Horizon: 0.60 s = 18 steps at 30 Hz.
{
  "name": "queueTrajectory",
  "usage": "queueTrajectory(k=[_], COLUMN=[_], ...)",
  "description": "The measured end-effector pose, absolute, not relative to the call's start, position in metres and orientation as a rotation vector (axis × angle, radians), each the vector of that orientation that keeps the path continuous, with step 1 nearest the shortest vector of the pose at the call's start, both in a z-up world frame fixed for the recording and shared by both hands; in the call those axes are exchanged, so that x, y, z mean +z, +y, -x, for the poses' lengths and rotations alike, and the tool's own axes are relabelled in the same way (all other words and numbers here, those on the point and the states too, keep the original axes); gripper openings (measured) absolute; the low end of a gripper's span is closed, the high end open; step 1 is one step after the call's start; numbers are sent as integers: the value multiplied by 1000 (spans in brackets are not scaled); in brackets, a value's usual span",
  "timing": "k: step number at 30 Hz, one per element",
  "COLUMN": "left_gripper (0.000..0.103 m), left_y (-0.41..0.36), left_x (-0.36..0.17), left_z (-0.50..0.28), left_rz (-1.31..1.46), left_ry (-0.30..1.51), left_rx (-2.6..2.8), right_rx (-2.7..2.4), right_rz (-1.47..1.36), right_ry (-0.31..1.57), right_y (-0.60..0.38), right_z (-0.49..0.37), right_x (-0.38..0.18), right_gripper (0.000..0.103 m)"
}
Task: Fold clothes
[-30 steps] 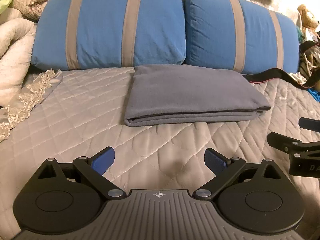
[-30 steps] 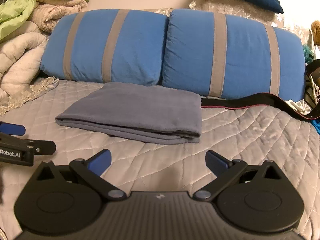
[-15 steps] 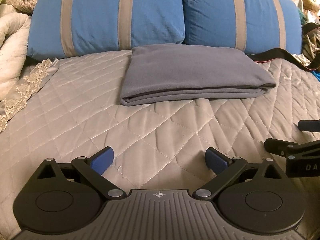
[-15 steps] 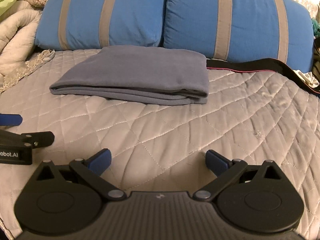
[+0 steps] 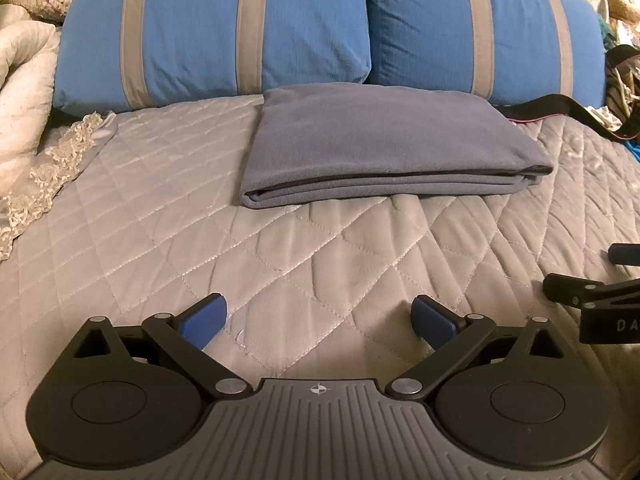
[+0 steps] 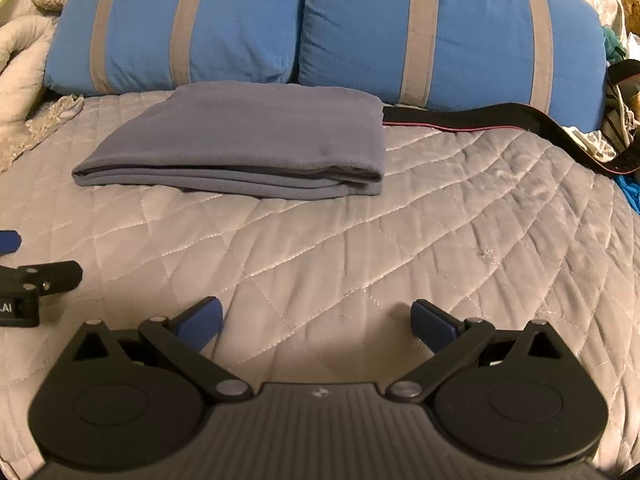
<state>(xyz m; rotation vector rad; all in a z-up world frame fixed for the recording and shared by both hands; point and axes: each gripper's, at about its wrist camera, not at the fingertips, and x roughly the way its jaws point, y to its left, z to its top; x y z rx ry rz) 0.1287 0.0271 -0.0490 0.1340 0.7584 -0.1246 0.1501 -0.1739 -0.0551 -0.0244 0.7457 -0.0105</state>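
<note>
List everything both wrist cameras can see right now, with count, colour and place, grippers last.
folded garment: one, grey-blue, flat on the quilt in front of the pillows, layered edges toward the cameras.
pillows: two, blue with grey stripes, side by side at the head of the bed.
quilt: one, light grey, diamond-stitched, covering the bed.
strap: one, black with a red edge, on the quilt to the right of the garment.
lace-edged fabric: one, cream, at the quilt's left edge.
bedding pile: off-white, bunched at far left.
clutter: mixed colours, far right; items too small to tell.
left gripper: one, black with blue pads, open over bare quilt.
right gripper: one, same colours, open over bare quilt.
</note>
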Motion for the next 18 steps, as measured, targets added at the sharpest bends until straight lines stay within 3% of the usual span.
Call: queueTrajectory(k=[18], left_gripper=[101], left_y=[25], left_x=[-46], left_z=[-133], left_rz=[-135], left_ry=[800], left_rx=[-117], right_rx=[-8], right_rz=[26], right_ry=[746], right_y=[-174], right_z=[-149], right_x=[-56], right_gripper=[103])
